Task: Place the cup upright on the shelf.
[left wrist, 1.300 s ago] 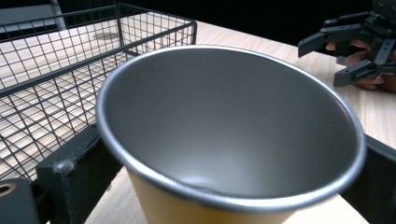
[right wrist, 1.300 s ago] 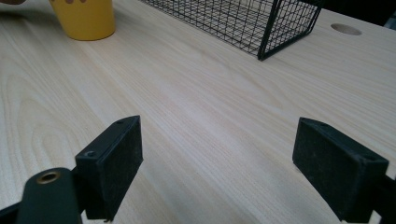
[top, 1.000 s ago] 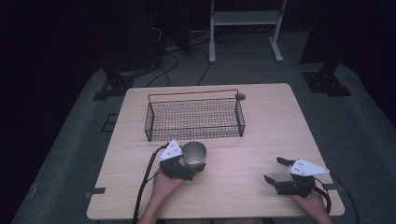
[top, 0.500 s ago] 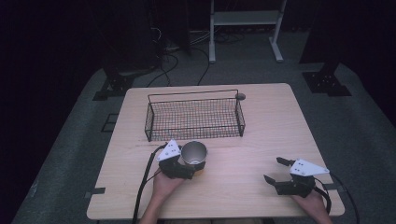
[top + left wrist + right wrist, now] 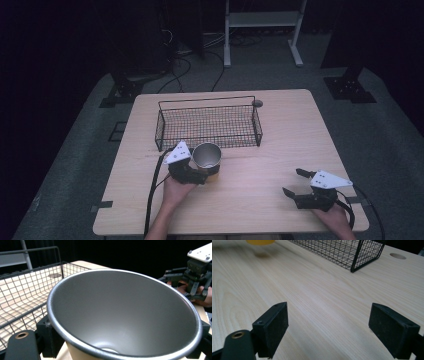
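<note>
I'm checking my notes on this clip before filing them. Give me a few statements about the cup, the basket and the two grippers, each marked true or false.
1. The left gripper is shut on the metal cup. True.
2. The cup sits inside the wire basket. False: it is outside, at the basket's near side, held in the gripper.
3. The right gripper holds a second cup. False: its jaws stand wide open with nothing between them, over bare table.
4. The wire basket has nothing in it. True.
5. The cup lies tipped with its mouth toward the table. False: its mouth faces up.
</note>
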Motion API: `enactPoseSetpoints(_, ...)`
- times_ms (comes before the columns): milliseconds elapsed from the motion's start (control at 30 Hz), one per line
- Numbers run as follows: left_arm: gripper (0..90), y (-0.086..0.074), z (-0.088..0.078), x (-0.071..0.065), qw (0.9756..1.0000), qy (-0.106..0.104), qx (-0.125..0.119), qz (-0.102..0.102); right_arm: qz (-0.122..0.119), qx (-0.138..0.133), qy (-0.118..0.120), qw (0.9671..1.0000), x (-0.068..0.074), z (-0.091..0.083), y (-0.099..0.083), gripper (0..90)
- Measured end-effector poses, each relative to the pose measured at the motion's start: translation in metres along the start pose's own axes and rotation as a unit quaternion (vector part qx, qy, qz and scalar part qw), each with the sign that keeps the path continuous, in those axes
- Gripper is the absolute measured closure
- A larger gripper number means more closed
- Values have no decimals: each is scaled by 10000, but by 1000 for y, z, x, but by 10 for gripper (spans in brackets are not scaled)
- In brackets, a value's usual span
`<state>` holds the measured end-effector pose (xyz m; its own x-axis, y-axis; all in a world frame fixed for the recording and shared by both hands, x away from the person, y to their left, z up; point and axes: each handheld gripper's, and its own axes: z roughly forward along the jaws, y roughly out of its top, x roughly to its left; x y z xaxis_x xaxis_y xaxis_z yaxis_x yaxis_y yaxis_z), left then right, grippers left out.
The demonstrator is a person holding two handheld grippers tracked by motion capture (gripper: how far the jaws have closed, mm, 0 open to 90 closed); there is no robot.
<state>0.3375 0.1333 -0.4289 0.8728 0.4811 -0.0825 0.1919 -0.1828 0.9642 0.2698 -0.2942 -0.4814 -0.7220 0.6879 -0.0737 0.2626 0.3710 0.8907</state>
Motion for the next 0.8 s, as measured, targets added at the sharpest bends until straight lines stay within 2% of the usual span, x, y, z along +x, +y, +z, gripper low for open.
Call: enactPoseSetpoints(800, 127, 35, 12, 29, 9999, -103, 1, -35, -3, -22, 34, 10000, 0, 0, 0, 150)
